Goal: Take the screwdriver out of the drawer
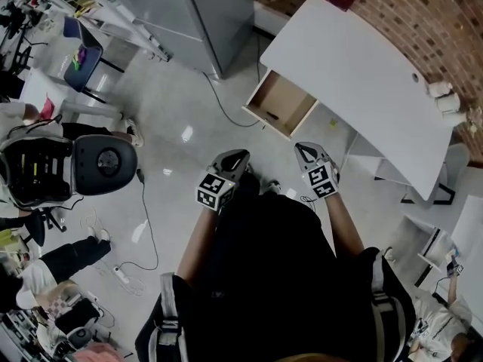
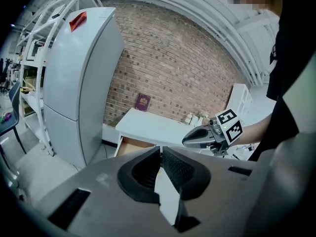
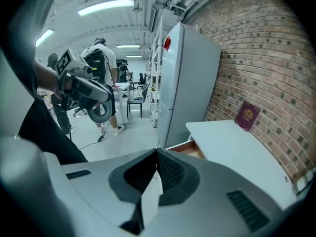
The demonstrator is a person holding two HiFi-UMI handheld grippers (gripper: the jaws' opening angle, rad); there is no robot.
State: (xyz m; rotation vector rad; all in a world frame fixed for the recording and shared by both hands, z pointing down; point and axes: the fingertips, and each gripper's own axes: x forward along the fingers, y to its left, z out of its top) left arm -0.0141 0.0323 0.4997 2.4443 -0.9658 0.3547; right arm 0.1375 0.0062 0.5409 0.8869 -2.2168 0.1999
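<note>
A small dark object (image 1: 272, 116), too small to tell but maybe the screwdriver, lies in the open wooden drawer (image 1: 293, 95) of the white bench (image 1: 355, 74). Well apart from it, over the floor, the left gripper (image 1: 240, 155) and right gripper (image 1: 303, 148) have their fingers closed together on nothing.

Your left hand-held gripper (image 2: 160, 151) and your right hand-held gripper (image 3: 157, 152) both have a matt grey plastic shell. Their pads (image 2: 178, 169) are black, with a fine ribbed texture. The table (image 1: 355, 74) has a smooth, white, matt top. The drawer (image 1: 281, 104) shows pale bare wood inside. The wall (image 1: 423, 13) is rough red-brown brick. The refrigerator (image 1: 215, 13) is smooth and grey with a soft sheen. The floor (image 1: 181, 104) is pale and glossy, with bright reflections.
</note>
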